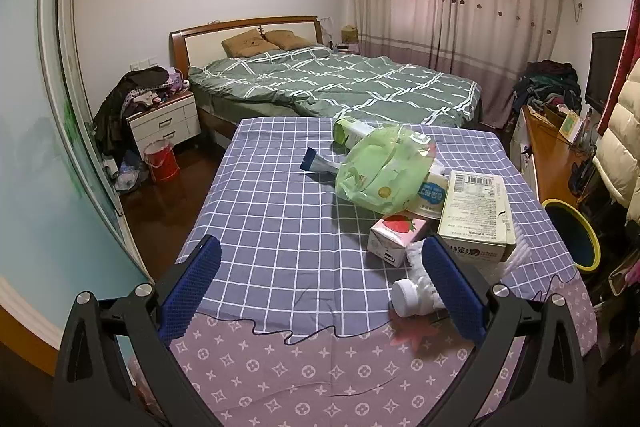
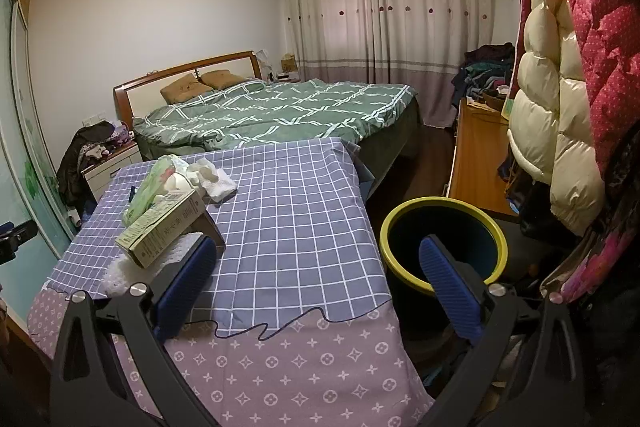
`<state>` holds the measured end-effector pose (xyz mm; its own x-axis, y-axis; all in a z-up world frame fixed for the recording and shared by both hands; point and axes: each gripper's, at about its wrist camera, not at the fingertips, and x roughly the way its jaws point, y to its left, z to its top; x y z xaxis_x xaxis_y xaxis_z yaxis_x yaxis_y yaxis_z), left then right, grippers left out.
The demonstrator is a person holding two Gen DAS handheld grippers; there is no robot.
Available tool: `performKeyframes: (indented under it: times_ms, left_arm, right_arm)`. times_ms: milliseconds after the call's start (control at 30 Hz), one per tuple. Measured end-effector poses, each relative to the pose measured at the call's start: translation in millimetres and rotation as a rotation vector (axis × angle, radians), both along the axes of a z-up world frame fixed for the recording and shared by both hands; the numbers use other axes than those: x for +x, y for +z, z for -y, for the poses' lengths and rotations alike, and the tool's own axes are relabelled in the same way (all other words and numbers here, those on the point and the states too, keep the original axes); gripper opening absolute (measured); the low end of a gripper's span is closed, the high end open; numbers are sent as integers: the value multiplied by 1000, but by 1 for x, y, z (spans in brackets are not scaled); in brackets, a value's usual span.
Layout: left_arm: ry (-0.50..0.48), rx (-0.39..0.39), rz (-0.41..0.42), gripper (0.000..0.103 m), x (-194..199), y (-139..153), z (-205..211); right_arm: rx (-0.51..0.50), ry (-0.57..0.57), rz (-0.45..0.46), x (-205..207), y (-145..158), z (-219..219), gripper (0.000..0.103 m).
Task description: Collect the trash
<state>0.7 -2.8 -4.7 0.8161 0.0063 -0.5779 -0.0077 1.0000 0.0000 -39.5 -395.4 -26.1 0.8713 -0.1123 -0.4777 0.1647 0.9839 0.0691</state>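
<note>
Trash lies on a table under a checked cloth (image 1: pixel 280 211): a green plastic bag (image 1: pixel 380 167), a cream carton box (image 1: pixel 476 215), a pink strawberry carton (image 1: pixel 394 237), a small white bottle (image 1: pixel 408 297) on its side, a blue-ended tube (image 1: pixel 320 163) and a green-white pack (image 1: pixel 352 131). My left gripper (image 1: pixel 320 267) hangs open over the near part of the cloth, the bottle just inside its right finger. My right gripper (image 2: pixel 320 267) is open too, near the table's right edge, with the box (image 2: pixel 164 227) by its left finger. A dark bin with a yellow rim (image 2: pixel 442 239) stands on the floor to the right of the table.
A bed with a green quilt (image 1: pixel 340 83) fills the room behind the table. A white nightstand (image 1: pixel 164 119) and a red bucket (image 1: pixel 160 161) stand at left. A wooden cabinet (image 2: pixel 476 155) and hanging padded coats (image 2: pixel 560 87) crowd the right side. White tissues (image 2: pixel 212 179) lie on the cloth.
</note>
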Motion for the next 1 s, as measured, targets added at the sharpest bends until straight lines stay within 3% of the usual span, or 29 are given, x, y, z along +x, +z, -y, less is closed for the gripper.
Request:
performKeyframes:
  times_ms: [1000]
  left_arm:
    - [-4, 0, -18, 99, 4, -2, 3]
  right_arm:
    - [10, 3, -16, 7, -5, -2, 97]
